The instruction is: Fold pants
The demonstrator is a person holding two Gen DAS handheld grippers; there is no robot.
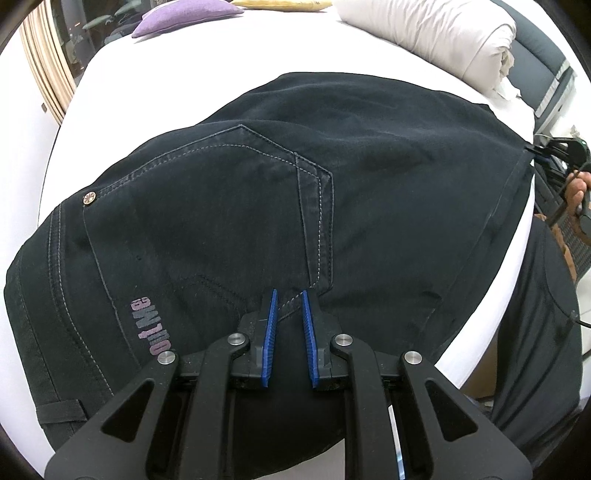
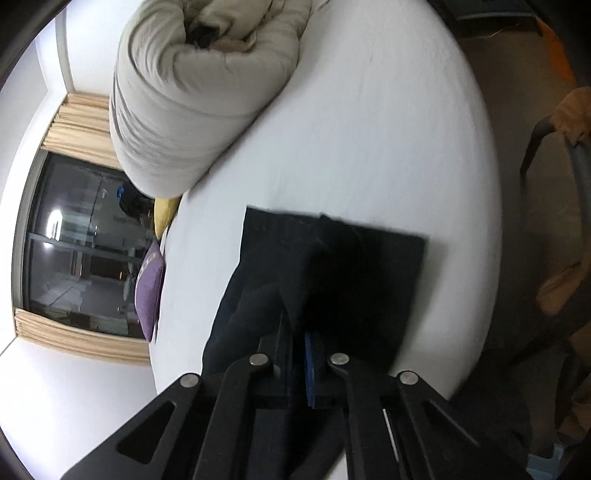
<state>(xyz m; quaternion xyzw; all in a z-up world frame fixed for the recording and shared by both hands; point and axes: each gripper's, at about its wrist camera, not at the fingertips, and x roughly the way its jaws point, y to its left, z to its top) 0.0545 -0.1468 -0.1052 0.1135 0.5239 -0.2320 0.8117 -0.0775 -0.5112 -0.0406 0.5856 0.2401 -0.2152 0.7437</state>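
White bedding filled both views: the bed (image 1: 229, 62) carried a rolled duvet (image 1: 443, 37) at its far side, a purple cushion (image 1: 184, 14) and a yellow one beyond it. Your dark pants (image 1: 258, 192) lay across the near part of the mattress, back pocket up, running out towards the leg end (image 2: 332, 251) seen flat on the sheet in the right wrist view.

Your left gripper (image 1: 289, 295) stood nearly together, its blue pads pinching the stitched seam at the seat. Your right gripper (image 2: 297, 332) was drawn together on dark cloth of the leg, though blur kept the exact hold uncertain.

Both holds looked thin, and that was the risk. Pulled too hard or unevenly, the denim could have slipped from either pinch and dropped in a heap. Had the right side caught only one layer, the fold would likely have come out skewed, with the lower layer dragging behind. A fast swing might also have pulled the pants off the near edge of the bed.
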